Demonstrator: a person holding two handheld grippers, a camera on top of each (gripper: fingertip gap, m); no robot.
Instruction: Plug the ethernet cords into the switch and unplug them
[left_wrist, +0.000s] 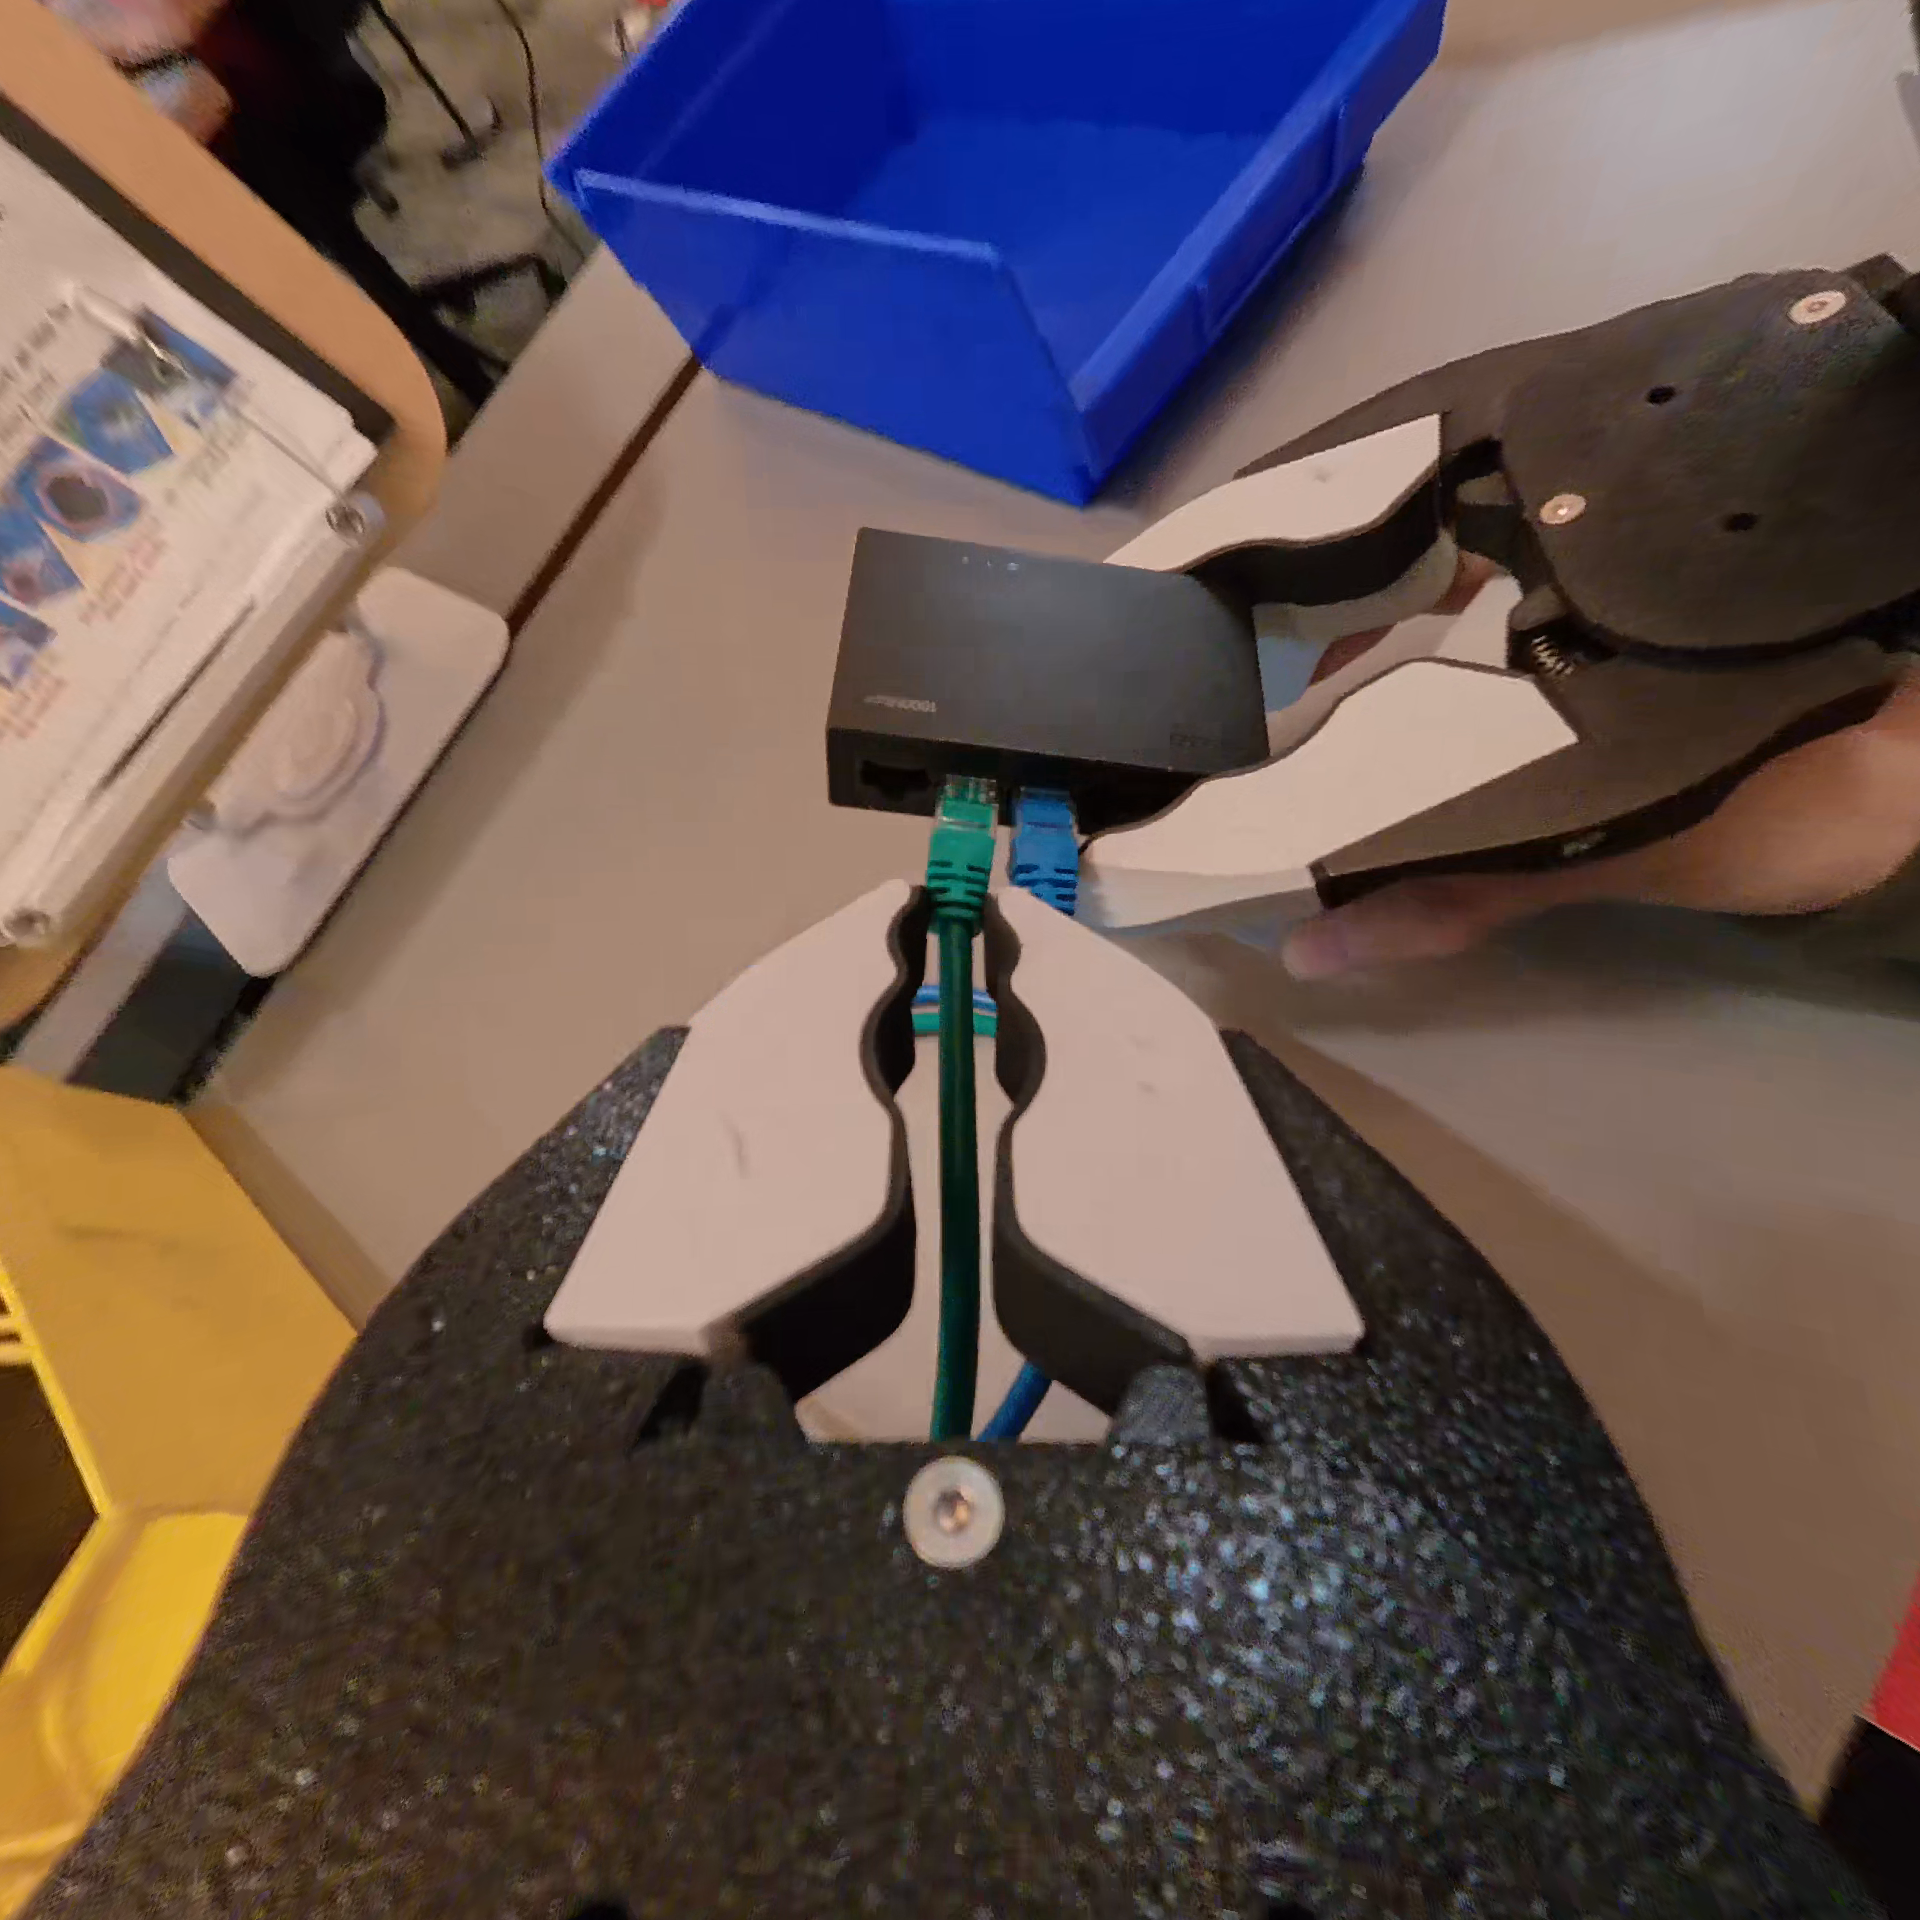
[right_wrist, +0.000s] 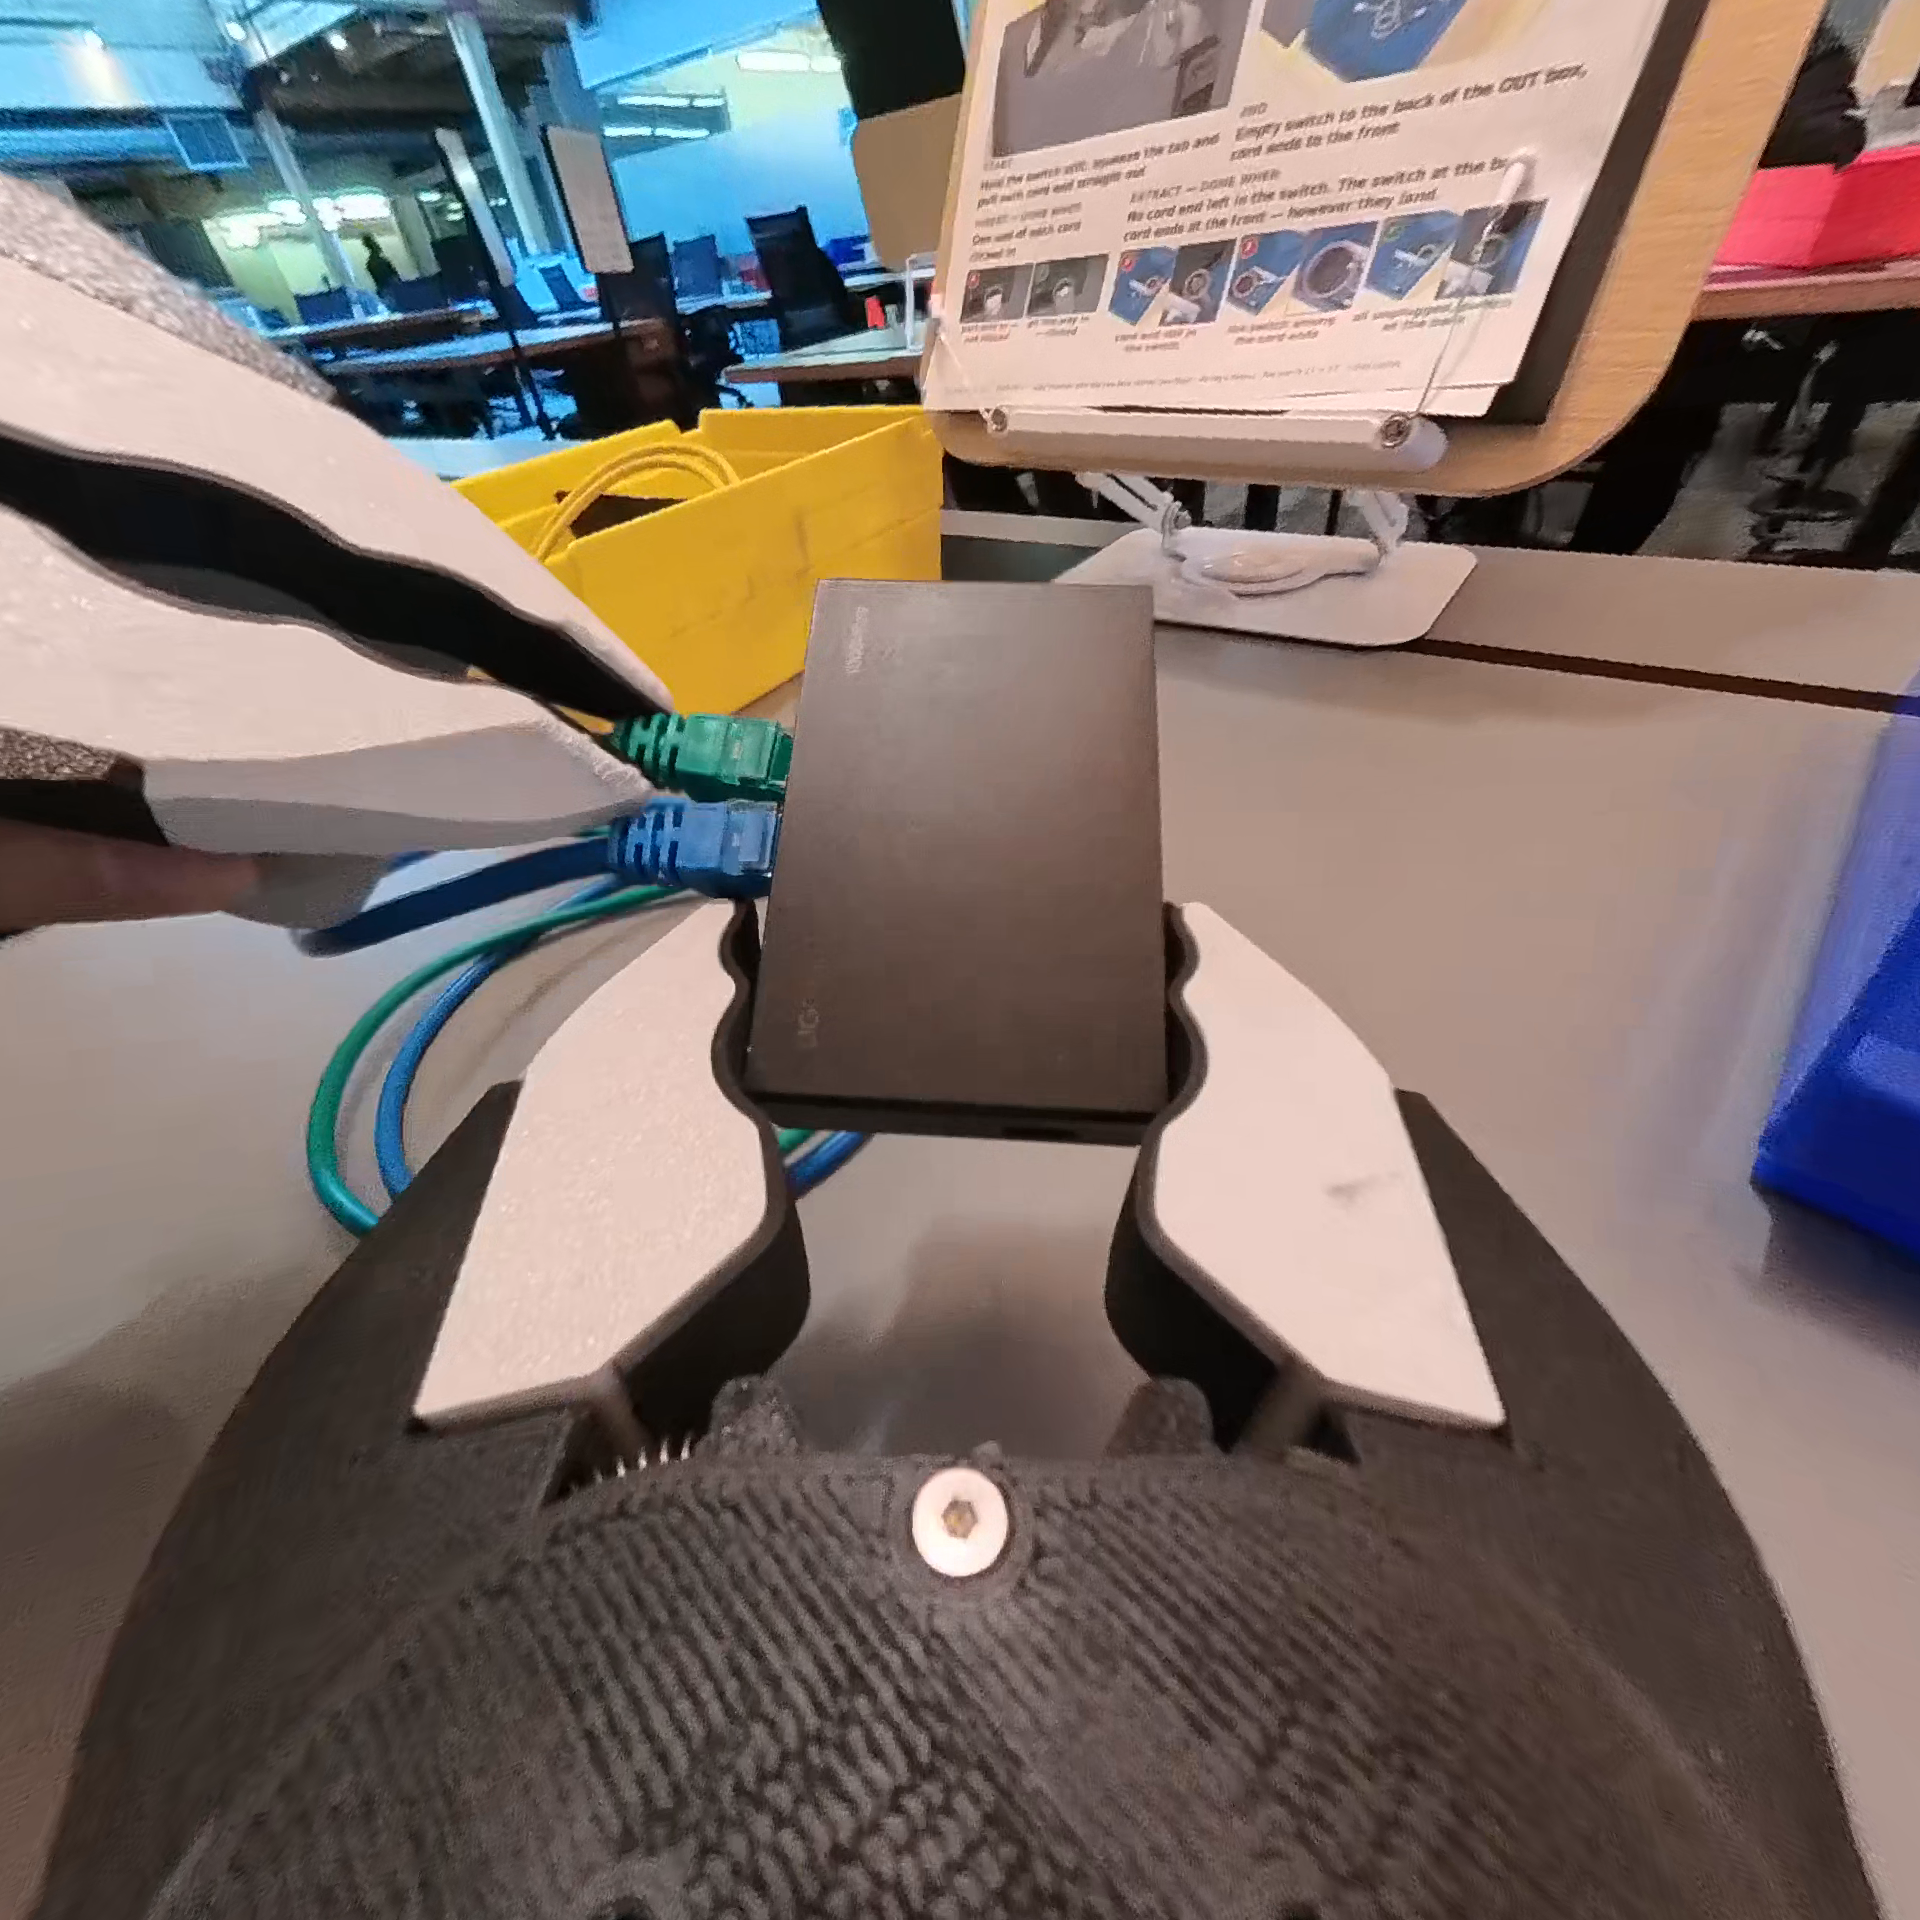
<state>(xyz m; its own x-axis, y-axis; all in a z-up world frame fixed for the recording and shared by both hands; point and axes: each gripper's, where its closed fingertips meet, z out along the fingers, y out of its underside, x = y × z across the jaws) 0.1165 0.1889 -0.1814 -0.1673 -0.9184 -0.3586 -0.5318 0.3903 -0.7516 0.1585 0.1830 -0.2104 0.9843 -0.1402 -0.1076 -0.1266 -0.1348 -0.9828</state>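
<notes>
A black switch (left_wrist: 1039, 665) sits on the grey table, gripped at its right end by my right gripper (right_wrist: 961, 966), whose jaws are shut on its two long sides; the switch also shows in the right wrist view (right_wrist: 966, 862). A green cord (left_wrist: 956, 1101) runs between the fingers of my left gripper (left_wrist: 951, 914), which is shut on it just behind its green plug (left_wrist: 961, 831). The green plug is at a middle port, its clear tip partly showing. A blue plug (left_wrist: 1044, 847) sits in the port beside it. One port to the left is empty.
A blue bin (left_wrist: 966, 218) stands behind the switch. A yellow bin (right_wrist: 727, 540) with a yellow cord is on the left side. An instruction sheet on a stand (right_wrist: 1247, 208) stands at the table's edge. Green and blue cord slack (right_wrist: 384, 1091) loops on the table.
</notes>
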